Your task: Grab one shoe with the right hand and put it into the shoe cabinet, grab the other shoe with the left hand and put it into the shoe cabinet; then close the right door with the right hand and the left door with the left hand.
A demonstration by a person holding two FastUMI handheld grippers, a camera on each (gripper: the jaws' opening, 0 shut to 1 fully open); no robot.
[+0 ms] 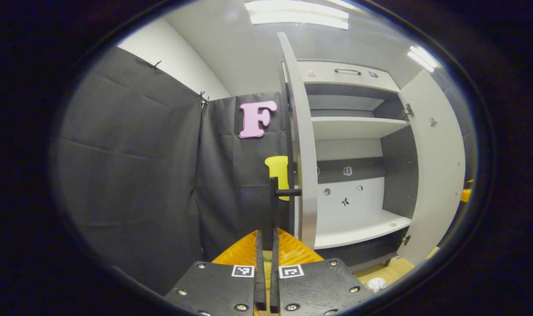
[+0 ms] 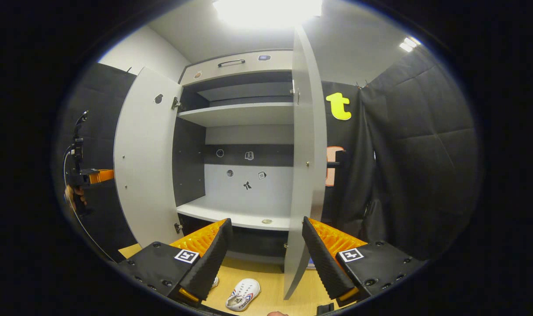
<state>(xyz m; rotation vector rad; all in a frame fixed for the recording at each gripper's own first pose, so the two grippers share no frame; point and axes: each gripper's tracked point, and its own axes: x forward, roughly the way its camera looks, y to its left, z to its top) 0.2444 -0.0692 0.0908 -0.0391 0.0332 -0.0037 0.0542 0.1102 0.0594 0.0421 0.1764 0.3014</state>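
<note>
The white shoe cabinet [image 2: 249,131] stands with both doors swung open. Its lower shelf [image 2: 222,215] is bare apart from a small round mark. On the wooden floor below lies a white shoe [image 2: 243,294] with red and blue stripes. A second shoe [image 2: 214,282] peeks out behind one of my right fingers. My right gripper [image 2: 266,259] is open above the shoes, facing the cabinet, with nothing between its fingers. My left gripper [image 1: 266,267] is shut and holds nothing. It points at the edge of the left door [image 1: 302,153]. A bit of a white shoe [image 1: 376,284] shows low on the floor.
The right door [image 2: 308,153] stands edge-on just ahead of my right gripper, and the left door [image 2: 143,166] is swung wide. At the far left a hand holds the left gripper [image 2: 78,175]. Black cloth walls close in on both sides. The upper shelf [image 2: 240,114] is bare.
</note>
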